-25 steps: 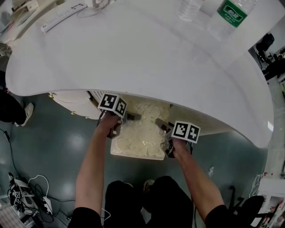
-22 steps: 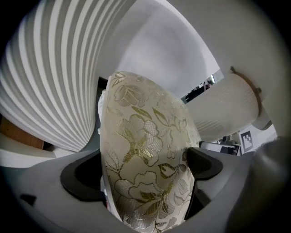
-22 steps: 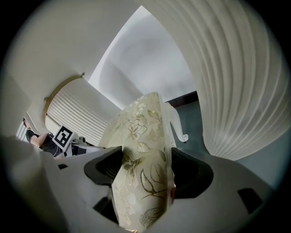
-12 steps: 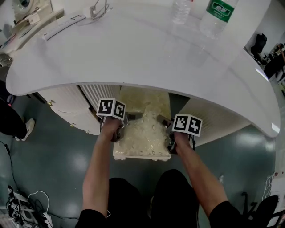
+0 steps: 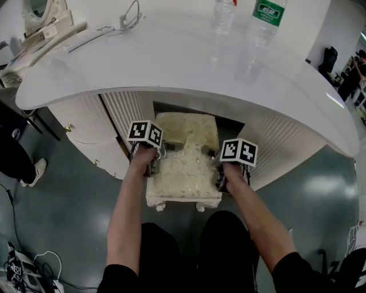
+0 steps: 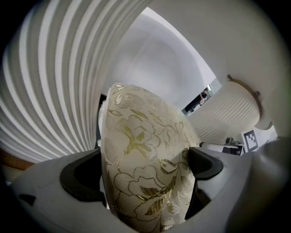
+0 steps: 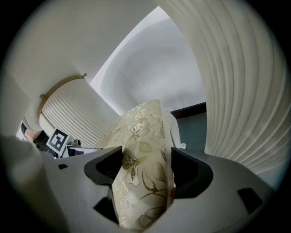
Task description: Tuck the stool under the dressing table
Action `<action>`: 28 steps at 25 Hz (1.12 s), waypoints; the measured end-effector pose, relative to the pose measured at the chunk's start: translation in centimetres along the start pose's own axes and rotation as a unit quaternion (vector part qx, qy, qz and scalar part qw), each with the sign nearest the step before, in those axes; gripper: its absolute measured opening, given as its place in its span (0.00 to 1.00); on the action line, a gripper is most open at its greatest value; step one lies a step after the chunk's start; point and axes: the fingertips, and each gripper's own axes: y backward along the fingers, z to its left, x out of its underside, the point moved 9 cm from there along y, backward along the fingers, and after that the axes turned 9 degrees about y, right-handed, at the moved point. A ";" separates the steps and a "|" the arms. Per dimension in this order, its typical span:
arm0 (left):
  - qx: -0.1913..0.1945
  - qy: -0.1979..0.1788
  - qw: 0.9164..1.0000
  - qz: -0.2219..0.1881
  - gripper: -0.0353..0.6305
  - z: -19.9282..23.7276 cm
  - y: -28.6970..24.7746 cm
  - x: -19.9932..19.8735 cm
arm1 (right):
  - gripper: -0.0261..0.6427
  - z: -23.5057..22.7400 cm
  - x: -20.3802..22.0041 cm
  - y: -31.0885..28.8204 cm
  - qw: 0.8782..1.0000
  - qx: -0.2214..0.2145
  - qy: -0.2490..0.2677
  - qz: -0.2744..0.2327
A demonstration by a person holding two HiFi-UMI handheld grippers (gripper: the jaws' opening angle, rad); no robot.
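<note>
The stool [image 5: 184,157] has a cream seat with gold flower brocade and white legs. It stands on the floor, its far end inside the opening under the white dressing table [image 5: 171,63]. My left gripper [image 5: 153,163] is shut on the stool's left edge [image 6: 145,168]. On the opposite side my right gripper [image 5: 220,174] is shut on the right edge [image 7: 143,177]. In both gripper views the padded seat fills the gap between the jaws.
Ribbed white cabinet sides [image 5: 123,114] [image 5: 274,143] flank the opening. Two water bottles [image 5: 264,20] [image 5: 223,14], a power strip [image 5: 88,37] and a cable lie on the tabletop. A person's shoe [image 5: 34,171] and cables [image 5: 23,274] are on the floor at left.
The stool stands farther out from the table than a second ago, with more of its seat showing. Both grippers stayed clamped on its edges and came back with it.
</note>
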 end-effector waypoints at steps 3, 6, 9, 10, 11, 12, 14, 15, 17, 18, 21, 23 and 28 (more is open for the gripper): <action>-0.001 -0.005 1.000 0.004 0.91 0.0 -0.2 -0.3 | 0.49 0.1 0.0 0.1 1.000 0.008 0.009 -0.012; -0.003 -0.017 1.000 0.011 0.91 -0.6 -0.7 -1.0 | 0.48 0.3 -0.3 0.4 0.999 0.027 0.029 -0.023; -0.003 -0.028 0.999 0.020 0.91 -1.1 -1.1 -1.6 | 0.48 -0.4 -0.6 0.5 0.999 0.021 0.016 -0.020; -0.002 -0.030 0.999 0.023 0.91 -1.2 -1.3 -1.8 | 0.48 -0.6 -0.7 0.5 1.000 0.020 0.013 -0.021; 0.000 -0.032 0.999 0.025 0.91 -1.3 -1.5 -1.9 | 0.48 -0.7 -0.7 0.6 0.999 0.022 0.012 -0.024; 0.003 -0.034 0.999 0.026 0.91 -1.4 -1.7 -2.2 | 0.48 -0.8 -0.7 0.7 0.999 0.025 0.011 -0.029; 0.009 -0.037 0.999 0.028 0.91 -1.3 -2.0 -2.6 | 0.48 -0.7 -0.8 0.7 0.999 0.032 0.011 -0.037; 0.012 -0.038 0.999 0.028 0.91 -1.2 -2.1 -2.9 | 0.48 -0.7 -0.9 0.6 0.999 0.035 0.012 -0.039; 0.016 -0.037 0.999 0.027 0.91 -1.1 -2.5 -3.2 | 0.48 -0.7 -1.2 0.4 0.998 0.041 0.015 -0.040; 0.018 -0.037 0.999 0.026 0.91 -1.1 -2.7 -3.3 | 0.48 -0.8 -1.3 0.3 0.998 0.043 0.015 -0.041; 0.020 -0.041 0.999 0.027 0.91 -1.3 -3.2 -3.9 | 0.48 -1.2 -1.6 0.2 0.998 0.047 0.011 -0.045; 0.023 -0.043 0.998 0.027 0.91 -1.2 -3.3 -4.1 | 0.48 -1.3 -1.7 0.1 0.998 0.047 0.009 -0.044; 0.048 -0.029 0.998 0.008 0.91 -0.8 -2.7 -4.2 | 0.49 -1.4 -1.9 0.1 0.998 0.041 0.010 -0.049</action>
